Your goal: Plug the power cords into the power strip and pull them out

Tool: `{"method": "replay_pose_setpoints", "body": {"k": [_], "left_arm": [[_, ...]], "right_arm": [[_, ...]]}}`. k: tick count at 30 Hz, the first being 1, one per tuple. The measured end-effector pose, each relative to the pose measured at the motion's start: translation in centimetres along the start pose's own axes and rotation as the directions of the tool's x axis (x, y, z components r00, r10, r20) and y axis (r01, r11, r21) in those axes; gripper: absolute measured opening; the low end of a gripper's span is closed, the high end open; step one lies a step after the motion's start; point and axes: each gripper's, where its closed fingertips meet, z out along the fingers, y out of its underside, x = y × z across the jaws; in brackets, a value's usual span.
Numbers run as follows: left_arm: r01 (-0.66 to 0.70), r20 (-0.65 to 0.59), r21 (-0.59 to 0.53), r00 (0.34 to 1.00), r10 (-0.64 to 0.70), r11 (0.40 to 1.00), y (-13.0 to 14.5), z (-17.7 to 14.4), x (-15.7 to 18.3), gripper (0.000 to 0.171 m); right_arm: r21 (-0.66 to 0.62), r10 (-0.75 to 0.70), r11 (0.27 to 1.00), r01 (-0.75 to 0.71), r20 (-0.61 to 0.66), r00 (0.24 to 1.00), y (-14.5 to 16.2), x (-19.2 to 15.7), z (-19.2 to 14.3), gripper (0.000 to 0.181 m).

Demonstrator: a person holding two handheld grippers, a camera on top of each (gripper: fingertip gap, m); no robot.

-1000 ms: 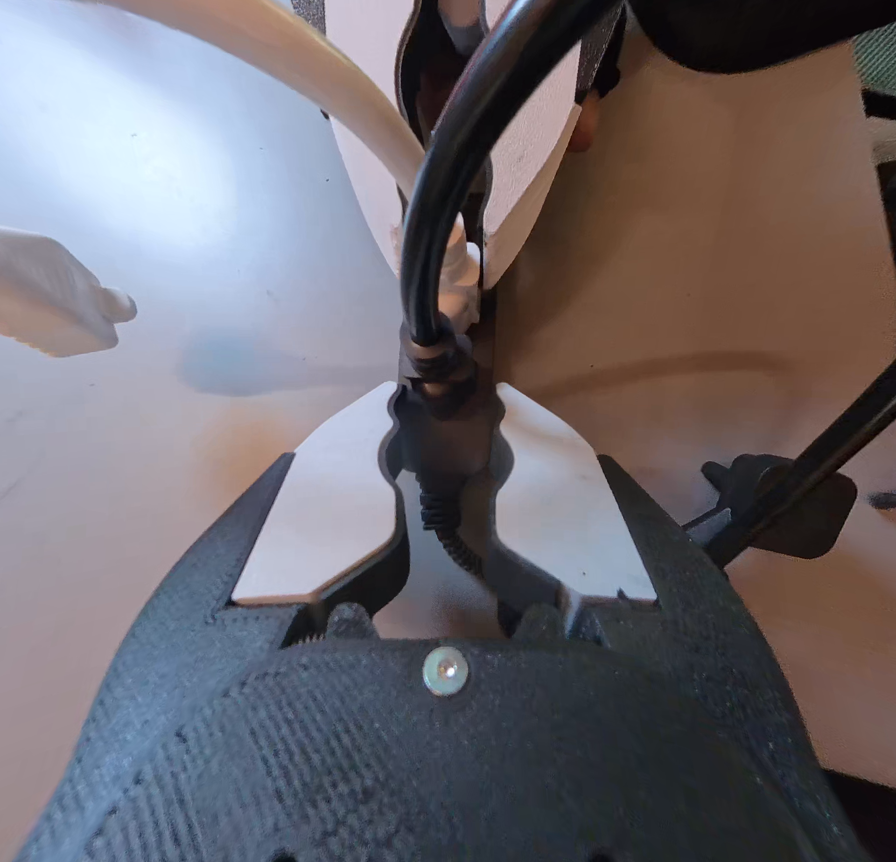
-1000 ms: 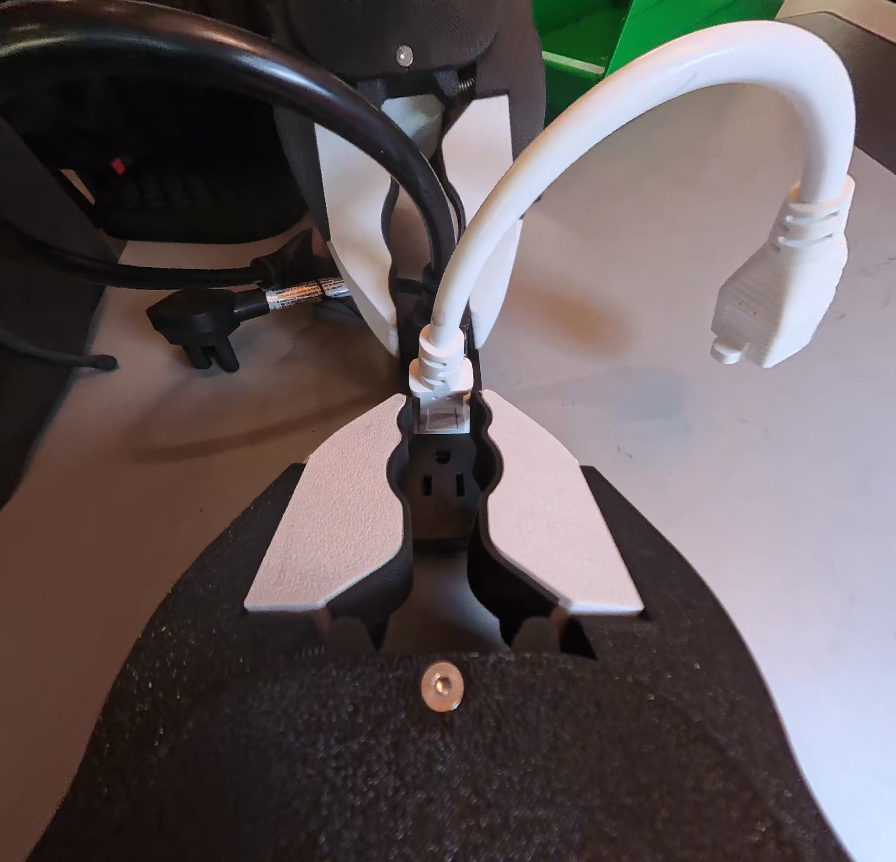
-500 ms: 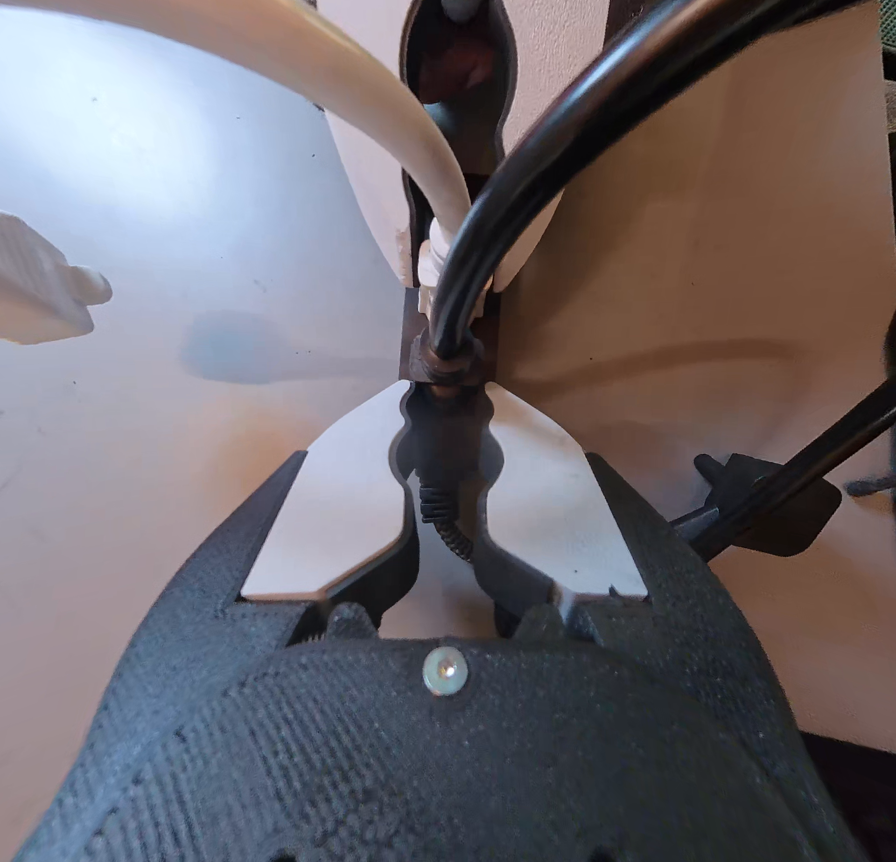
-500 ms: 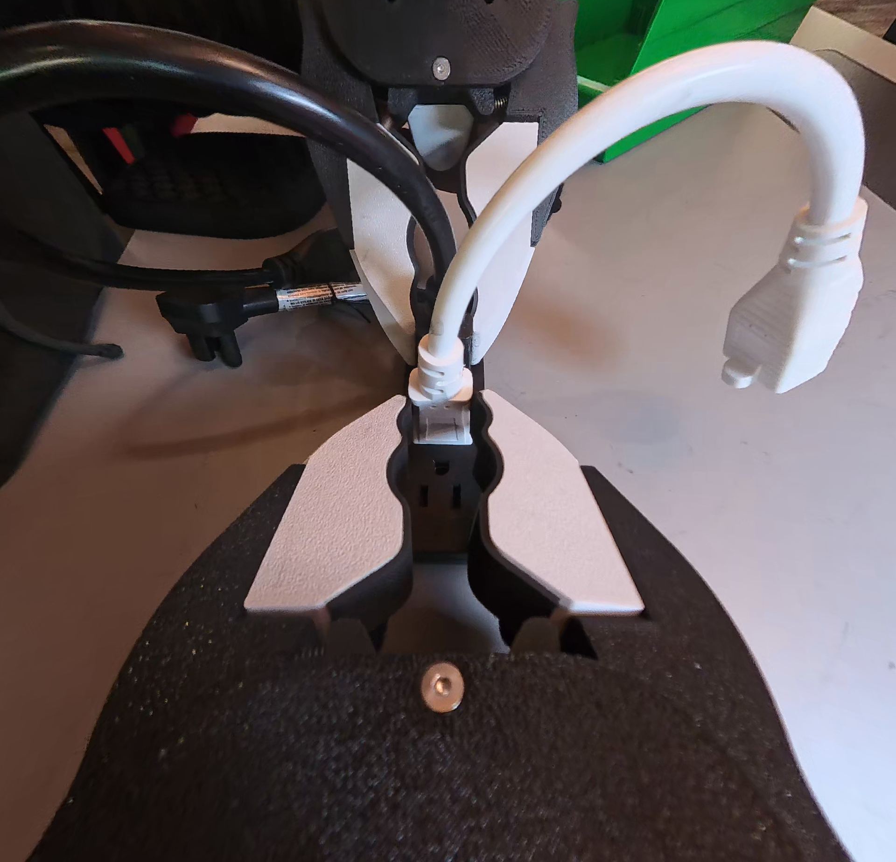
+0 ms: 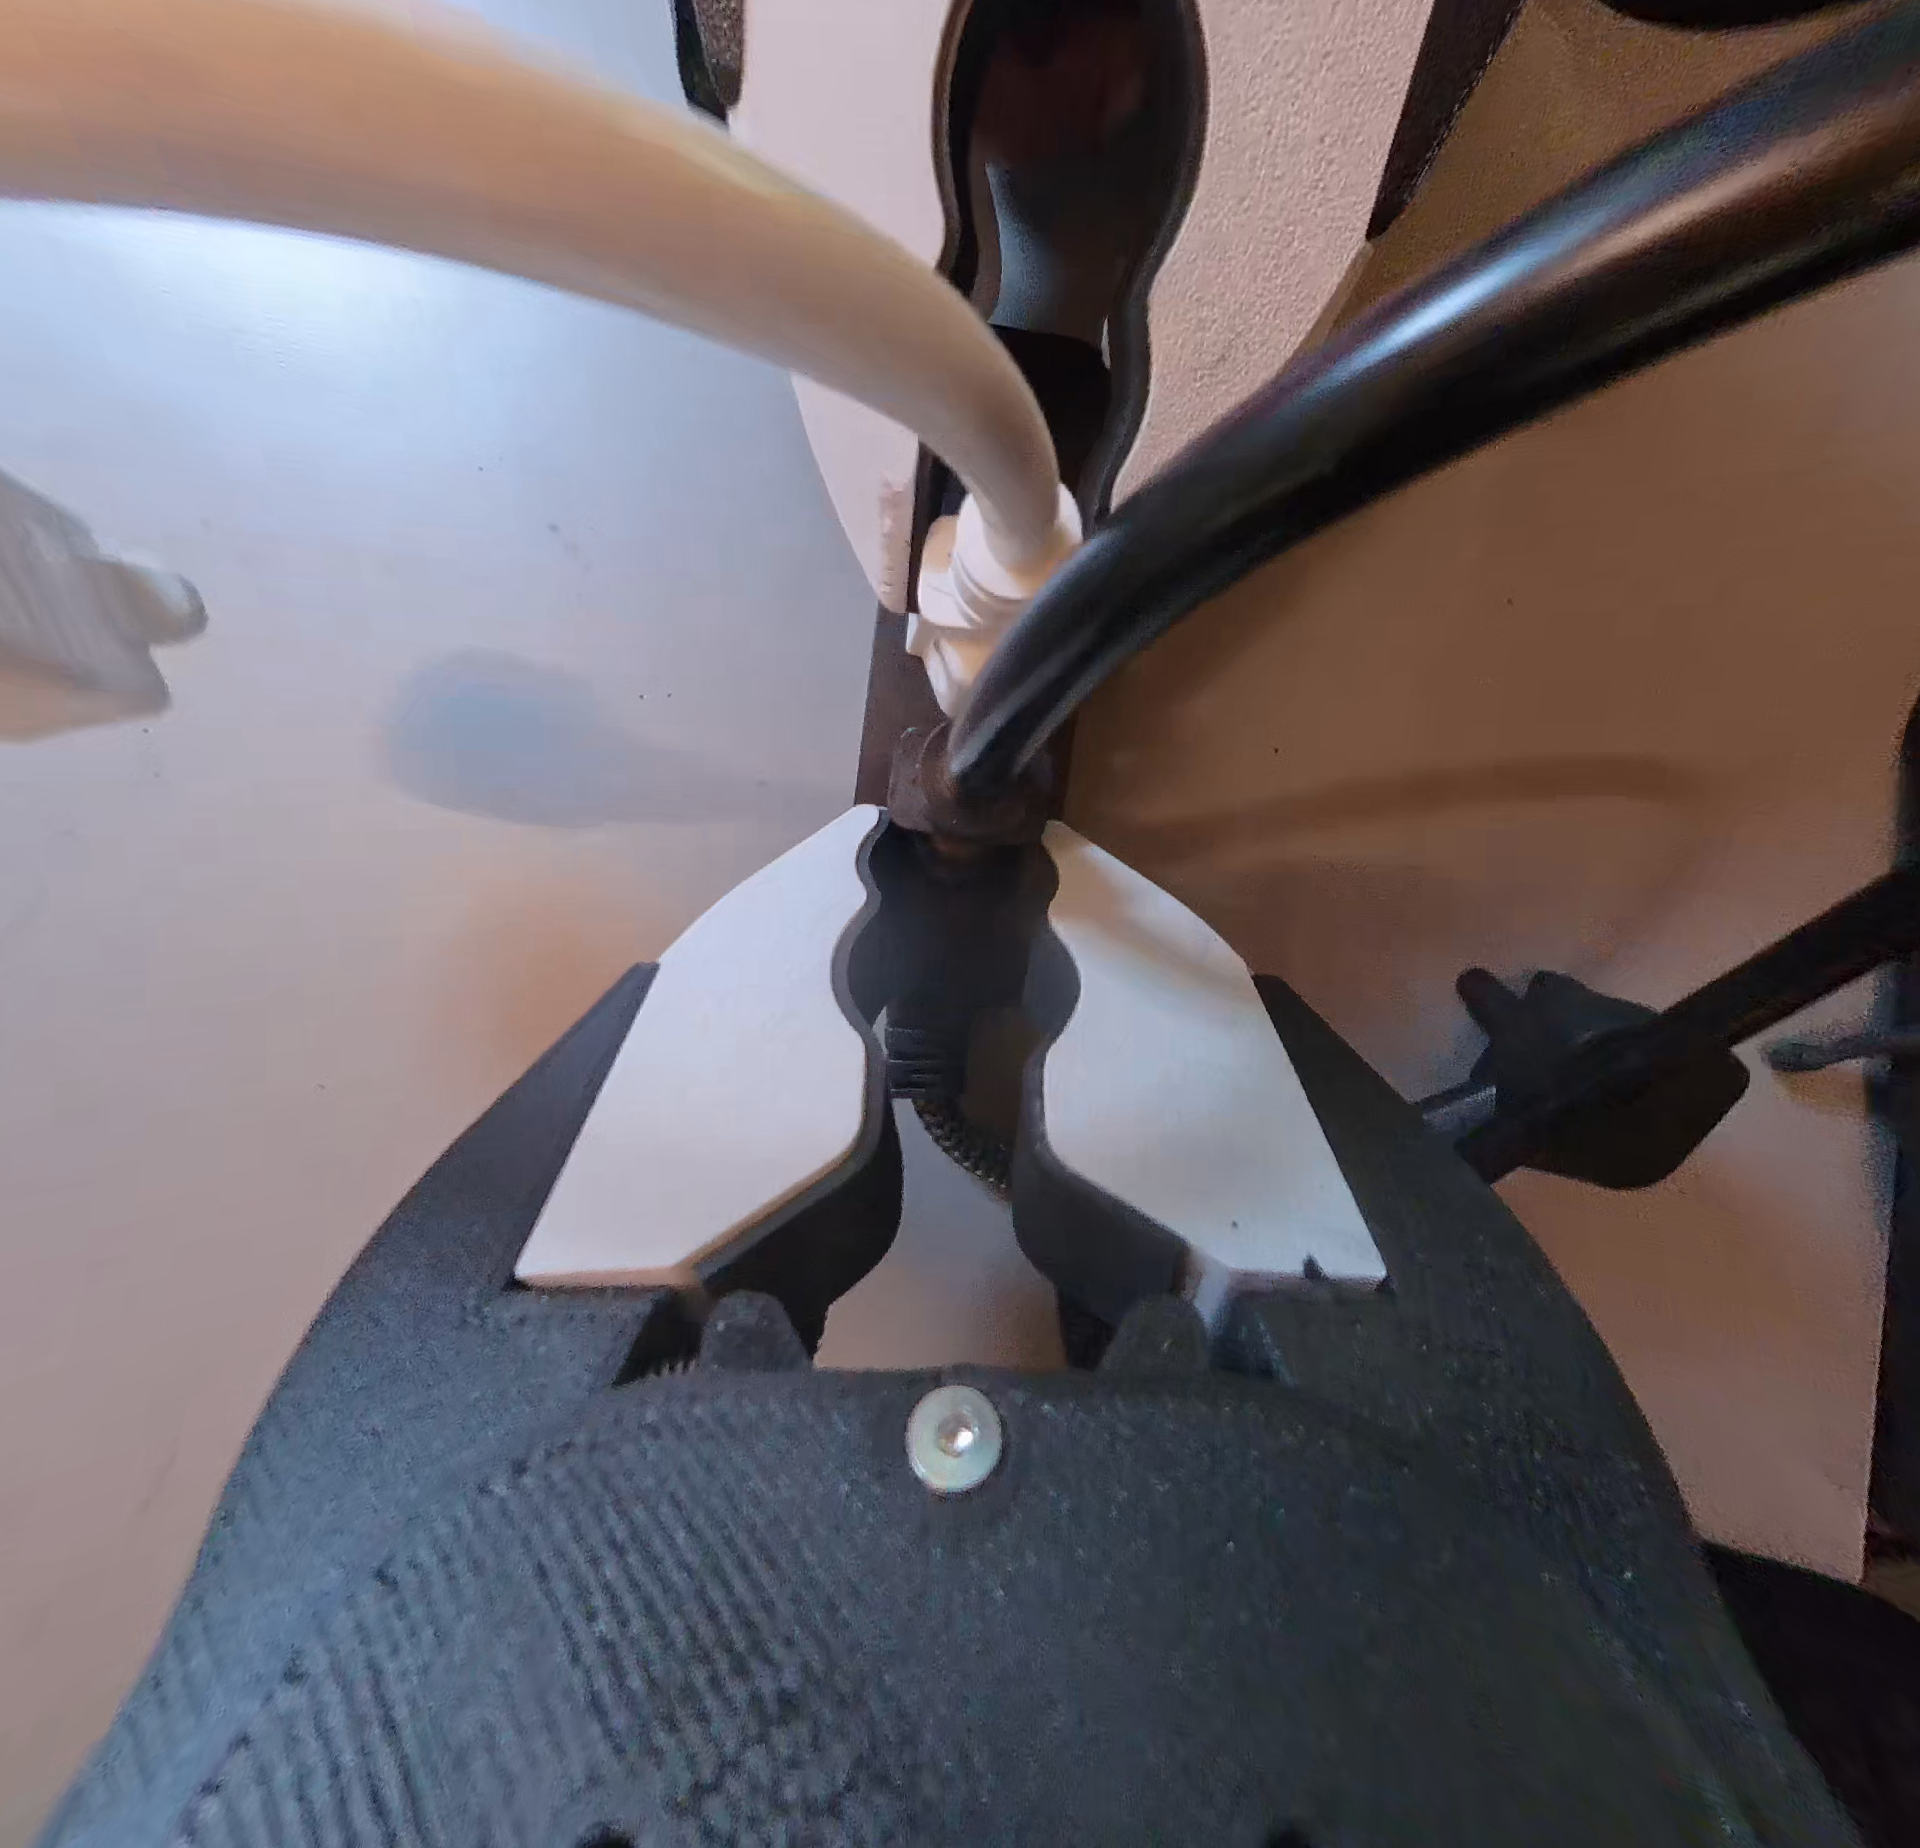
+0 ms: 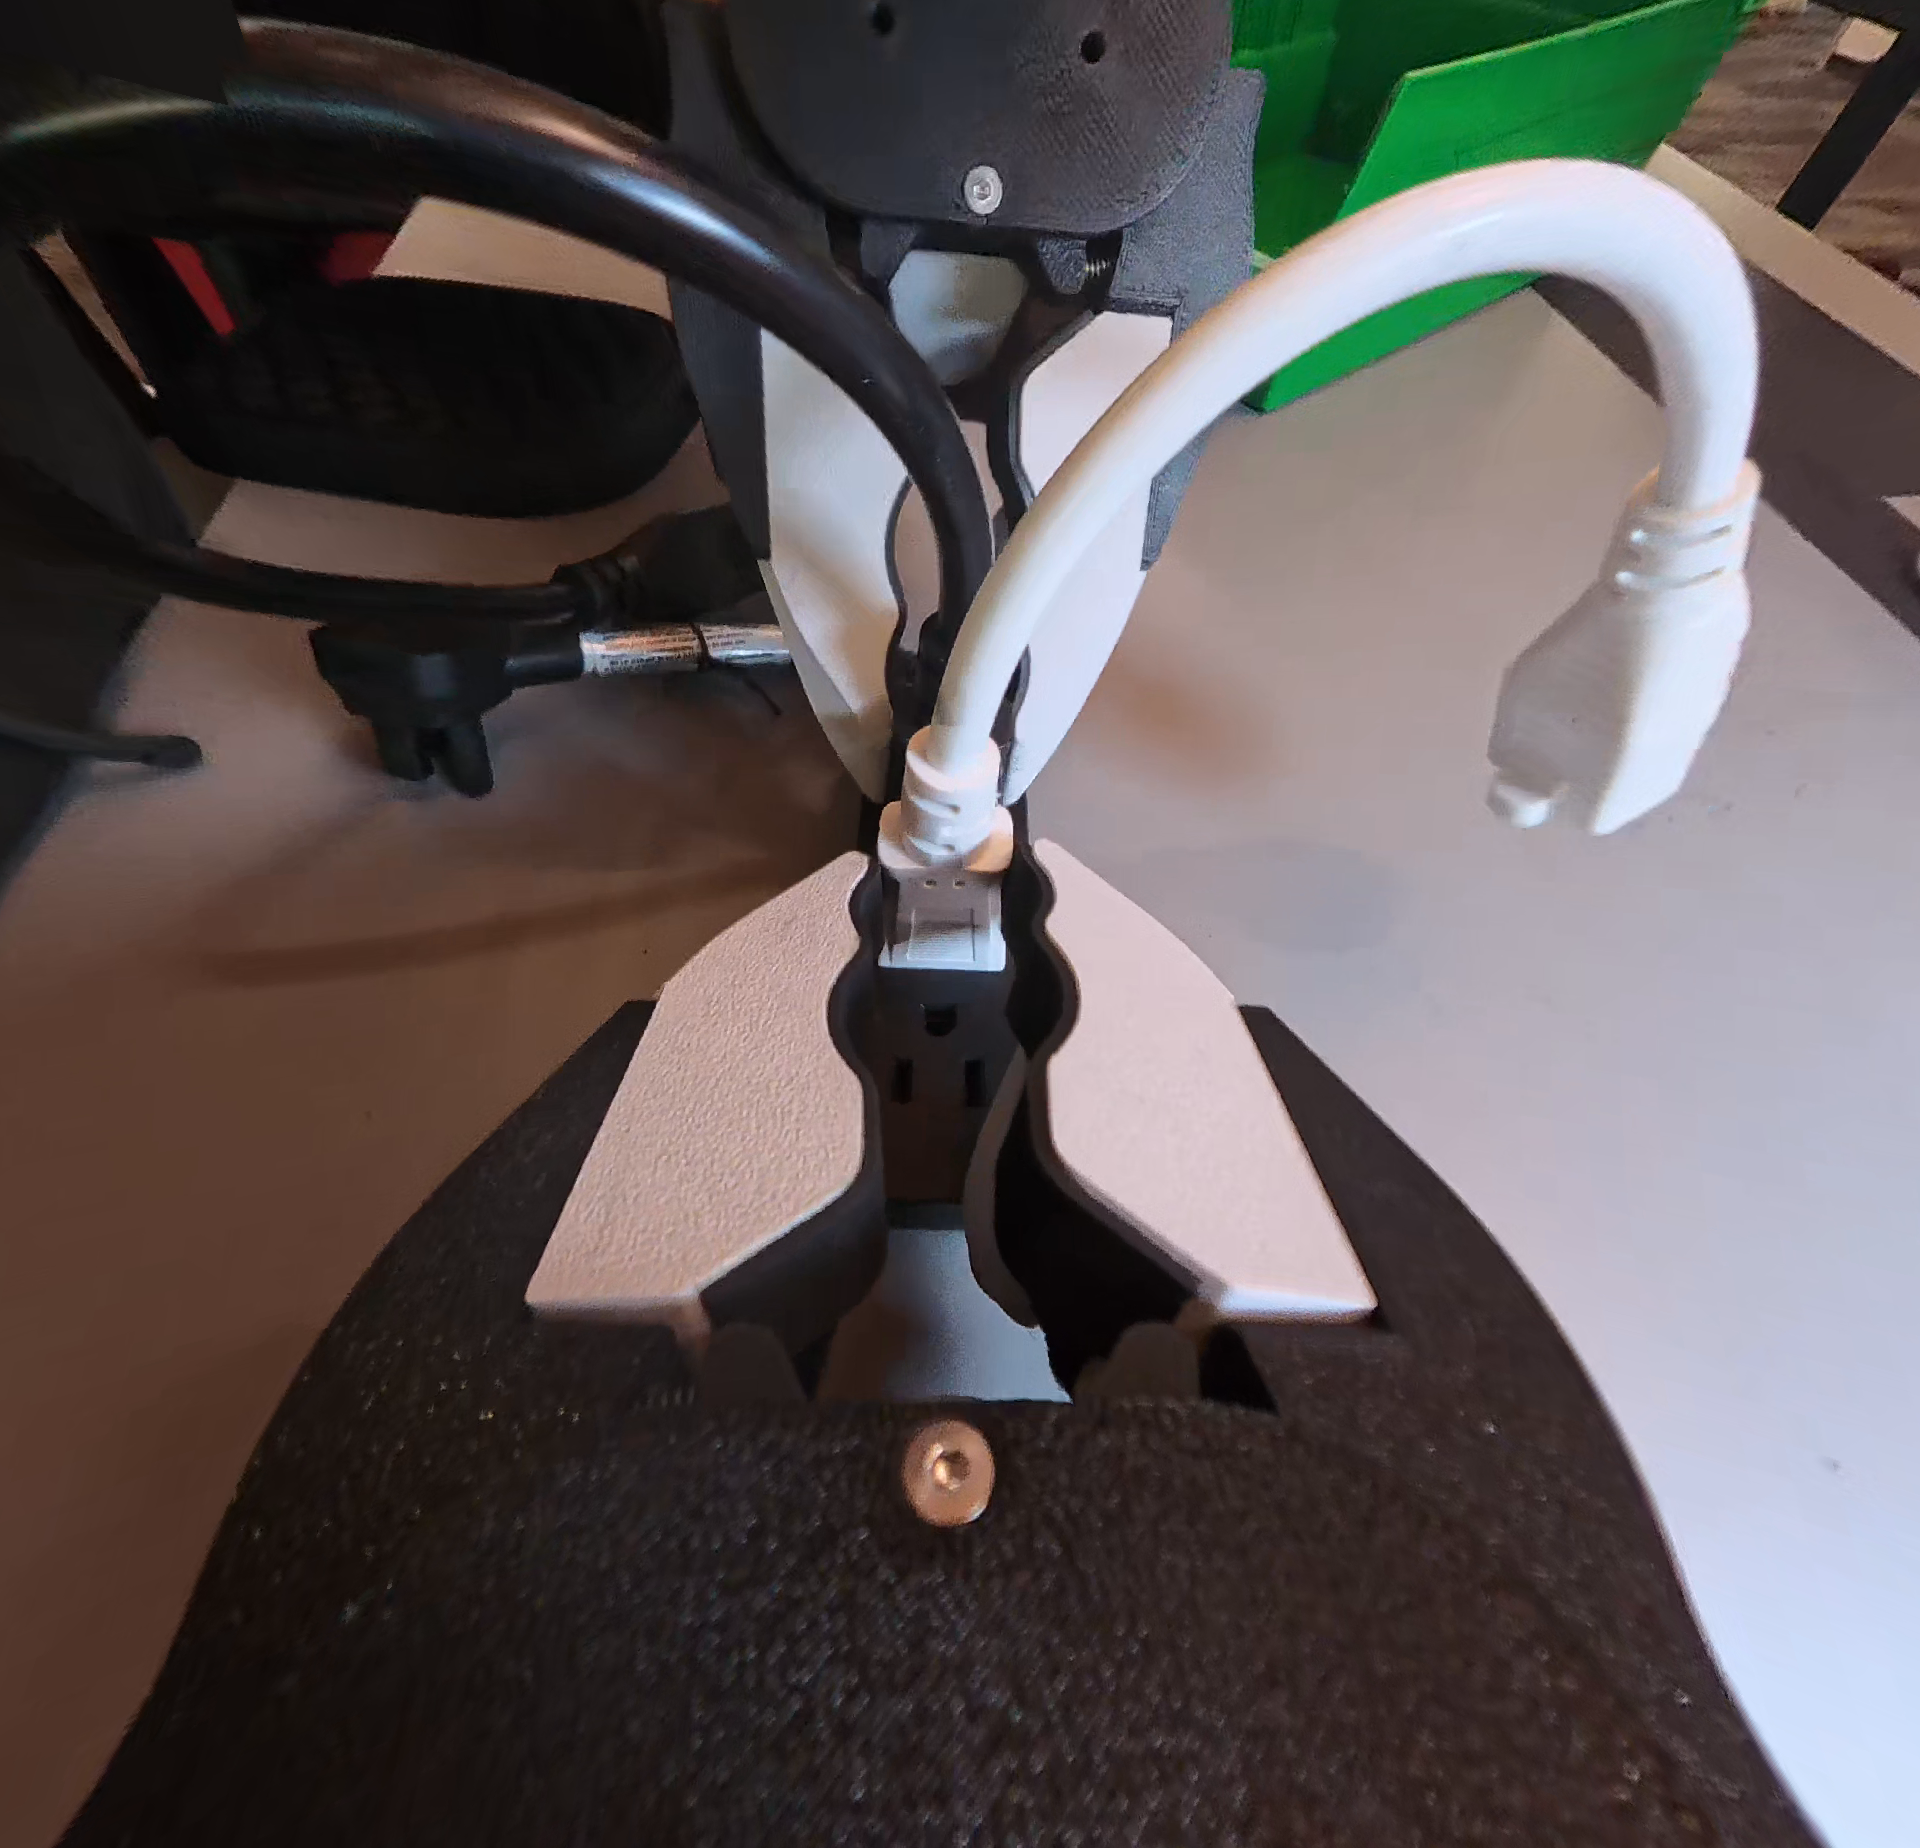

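Two claws (image 5: 961,842) (image 6: 945,925) pinch one black power strip (image 6: 940,1081) bearing apparently two plugged cords (image 6: 1195,344) (image 6: 644,198).

looks like an office or lab workspace: a plain white table (image 6: 1455,1071) serves as the work surface, a black mesh office chair (image 6: 416,396) stands at its far edge, and a green plastic bin (image 6: 1507,115) sits toward the back, with dark carpet beyond it.
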Motion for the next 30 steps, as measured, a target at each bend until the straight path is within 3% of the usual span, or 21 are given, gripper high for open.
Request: {"method": "replay_pose_setpoints", "body": {"k": [18,30], "left_arm": [[-0.03,-0.032,-0.203,0.999,0.024,0.979,0.8,-0.6,0.4,0.017],[-0.028,-0.029,-0.25,0.999,0.022,0.968,1.2,-0.6,0.9,0.015]], "right_arm": [[0.039,0.065,0.997,-0.066,0.009,0.998,-1.1,-0.2,0.3,0.021],[0.068,0.087,0.994,-0.089,0.032,0.996,-1.2,-0.9,0.2,0.02]]}}
